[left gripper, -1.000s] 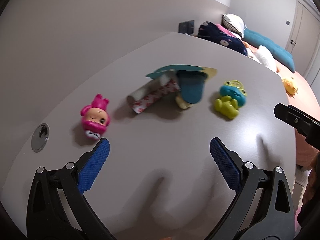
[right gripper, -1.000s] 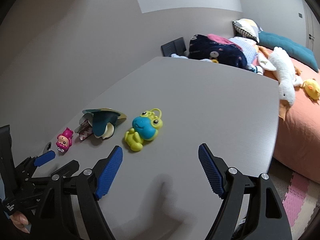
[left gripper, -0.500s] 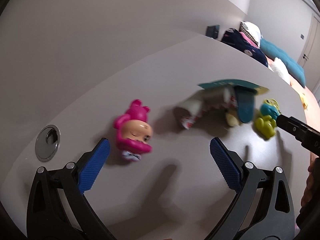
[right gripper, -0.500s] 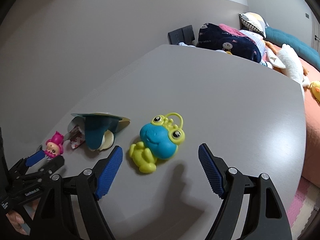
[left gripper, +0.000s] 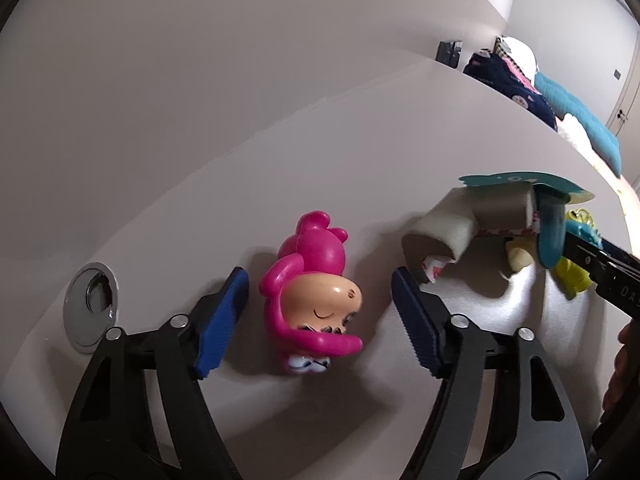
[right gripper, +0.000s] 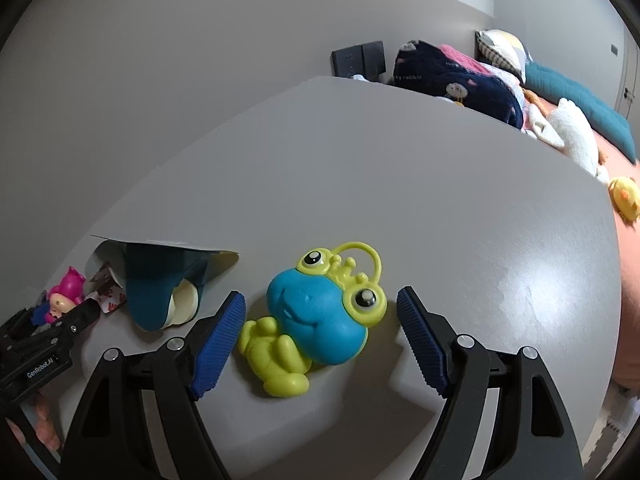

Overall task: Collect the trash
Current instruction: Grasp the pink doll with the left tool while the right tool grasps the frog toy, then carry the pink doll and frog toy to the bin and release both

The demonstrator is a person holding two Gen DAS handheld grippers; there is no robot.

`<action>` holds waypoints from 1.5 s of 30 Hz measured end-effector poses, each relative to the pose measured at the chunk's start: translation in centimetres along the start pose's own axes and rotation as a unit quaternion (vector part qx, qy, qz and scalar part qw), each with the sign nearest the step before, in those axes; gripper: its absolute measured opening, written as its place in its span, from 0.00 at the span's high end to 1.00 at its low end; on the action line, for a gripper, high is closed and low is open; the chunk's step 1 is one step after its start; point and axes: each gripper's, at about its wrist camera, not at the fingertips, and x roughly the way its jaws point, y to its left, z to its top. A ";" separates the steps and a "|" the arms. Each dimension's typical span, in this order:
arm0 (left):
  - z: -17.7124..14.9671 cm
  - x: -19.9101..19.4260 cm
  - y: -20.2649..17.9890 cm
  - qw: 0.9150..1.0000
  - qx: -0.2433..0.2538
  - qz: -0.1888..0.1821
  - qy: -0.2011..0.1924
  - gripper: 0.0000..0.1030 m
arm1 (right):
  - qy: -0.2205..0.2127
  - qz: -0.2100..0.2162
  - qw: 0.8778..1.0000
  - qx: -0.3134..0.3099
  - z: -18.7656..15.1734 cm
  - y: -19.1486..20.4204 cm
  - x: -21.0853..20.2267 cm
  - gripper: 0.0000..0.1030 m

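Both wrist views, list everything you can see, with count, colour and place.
doll: one, pink, on table between left jaws, untouched
frog: one, blue and green, between right jaws, untouched
packaging: one pile, teal and cream, between doll and frog
table: one, grey
grommet: one, silver, left of doll
bedding: pile, navy and pink, beyond table
left gripper: black, blue pads, jaws just closing
right gripper: same, open

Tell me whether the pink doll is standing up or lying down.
Lying down: the pink doll rests on its side on the table, face sideways, between the left gripper's open jaws.
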 end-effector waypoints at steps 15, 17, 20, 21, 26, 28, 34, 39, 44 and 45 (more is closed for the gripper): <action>-0.4 -0.6 -0.3 1.000 0.000 0.016 -0.005 0.62 | 0.003 0.020 1.000 -0.022 -1.2 0.2 -1.3 0.42; -0.6 -0.9 -0.5 1.000 0.000 0.014 -0.005 0.62 | 0.003 0.022 1.000 -0.020 -1.3 0.0 -1.6 0.42; -0.7 -1.5 -1.2 1.000 0.000 0.012 -0.010 0.62 | 0.000 0.025 1.000 -0.017 -1.5 -0.3 -2.5 0.42; -0.8 -1.6 -1.3 1.000 0.000 0.011 -0.012 0.62 | -0.001 0.025 1.000 -0.017 -1.6 -0.5 -2.9 0.42; -1.5 -3.2 -2.2 1.000 0.002 0.003 -0.022 0.62 | -0.009 0.029 0.999 -0.013 -2.1 -1.1 -4.7 0.42; -1.7 -3.8 -2.6 1.000 0.002 0.002 -0.025 0.62 | -0.011 0.032 0.999 -0.011 -2.3 -1.3 -5.2 0.42; -2.3 -5.4 -4.4 0.999 0.008 -0.009 -0.032 0.62 | -0.021 0.038 0.999 -0.005 -3.0 -2.3 -7.4 0.42; -2.8 -6.7 -6.2 0.999 0.014 -0.020 -0.037 0.62 | -0.031 0.038 0.999 0.001 -3.4 -3.3 -9.1 0.42; -2.9 -7.4 -8.0 0.999 0.021 -0.031 -0.040 0.62 | -0.040 0.035 0.999 0.002 -4.3 -4.1 -10.9 0.42; -3.0 -7.6 -8.5 0.998 0.025 -0.034 -0.040 0.62 | -0.042 0.035 0.999 0.001 -4.5 -4.2 -11.3 0.42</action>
